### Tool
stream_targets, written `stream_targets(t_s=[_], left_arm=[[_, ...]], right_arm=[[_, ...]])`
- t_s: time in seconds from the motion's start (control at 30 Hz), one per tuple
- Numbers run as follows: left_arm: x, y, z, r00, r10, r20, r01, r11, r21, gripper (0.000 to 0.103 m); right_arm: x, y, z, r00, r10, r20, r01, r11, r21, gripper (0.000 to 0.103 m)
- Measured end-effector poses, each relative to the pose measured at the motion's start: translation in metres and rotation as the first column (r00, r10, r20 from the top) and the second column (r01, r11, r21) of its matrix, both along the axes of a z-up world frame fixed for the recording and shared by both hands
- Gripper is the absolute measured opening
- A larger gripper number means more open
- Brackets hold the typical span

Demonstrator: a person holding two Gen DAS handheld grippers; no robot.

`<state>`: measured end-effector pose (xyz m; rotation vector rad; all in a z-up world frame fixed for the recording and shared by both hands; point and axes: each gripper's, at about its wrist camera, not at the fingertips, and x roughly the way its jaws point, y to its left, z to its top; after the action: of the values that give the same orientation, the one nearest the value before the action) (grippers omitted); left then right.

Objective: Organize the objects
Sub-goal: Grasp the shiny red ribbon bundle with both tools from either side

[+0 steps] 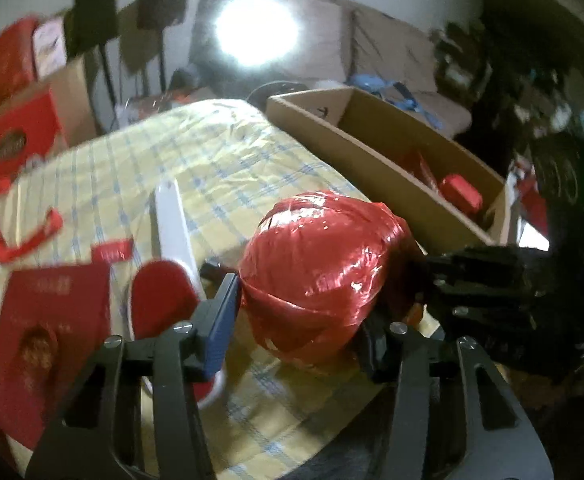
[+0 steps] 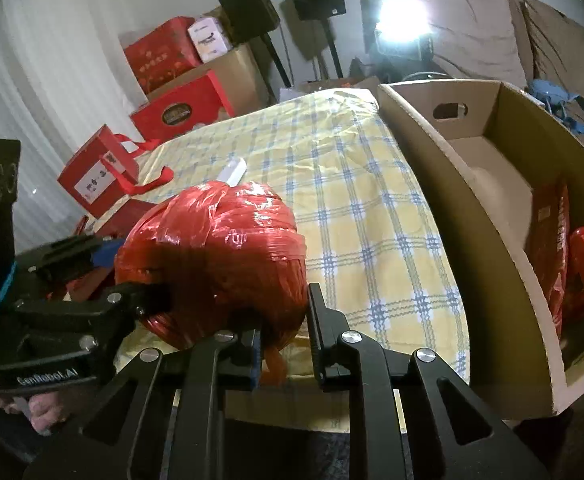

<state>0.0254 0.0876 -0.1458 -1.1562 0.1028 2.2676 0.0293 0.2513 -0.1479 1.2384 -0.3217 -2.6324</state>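
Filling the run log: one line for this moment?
stage: grasping | left gripper: shut on red ball | right gripper: pinching ball's tape tail | box: beside

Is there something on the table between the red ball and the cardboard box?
Nothing visible stands there. Only bare checked tablecloth lies between the red ball and the cardboard box. The ball must still go over the box's near wall.

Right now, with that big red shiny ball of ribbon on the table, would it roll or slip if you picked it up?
The red ribbon ball looks round, so it would probably roll on the checked tablecloth if nudged. Its glossy wound strips catch the light, so it may be slippery. A loose tail hangs underneath and could unwind. That may be why both the left gripper and right gripper flank it.
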Motion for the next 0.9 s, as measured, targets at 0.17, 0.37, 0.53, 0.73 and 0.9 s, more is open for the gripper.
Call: stream_targets(t_s=[0.17, 0.37, 0.53, 0.73, 0.9], left_arm=[[-0.002, -0.003, -0.003, 1.0, 0.005, 0.004, -0.005, 1.0, 0.014, 0.044], [-0.001, -0.004, -0.001, 0.999, 0.039, 0.021, -0.039, 0.999, -0.005, 0.041], [0.006, -0.005, 0.01, 0.997, 0.078, -0.029, -0.078, 0.997, -0.019, 0.039], [0.013, 0.003, 0.023, 0.991, 0.11, -0.073, -0.114, 0.992, -0.046, 0.037], [0.016, 0.009, 0.031, 0.987, 0.13, -0.097, -0.135, 0.99, -0.05, 0.037]], right_arm=[[-0.012, -0.006, -0.007, 0.998, 0.054, 0.018, -0.054, 0.998, 0.019, 0.025], [-0.013, -0.011, -0.001, 0.998, 0.058, -0.014, -0.057, 0.997, 0.042, 0.022], [-0.012, -0.017, 0.01, 0.996, 0.074, -0.059, -0.069, 0.994, 0.08, 0.022], [-0.01, -0.018, 0.02, 0.992, 0.095, -0.087, -0.085, 0.99, 0.108, 0.022], [-0.01, -0.012, 0.03, 0.988, 0.107, -0.115, -0.094, 0.989, 0.117, 0.021]])
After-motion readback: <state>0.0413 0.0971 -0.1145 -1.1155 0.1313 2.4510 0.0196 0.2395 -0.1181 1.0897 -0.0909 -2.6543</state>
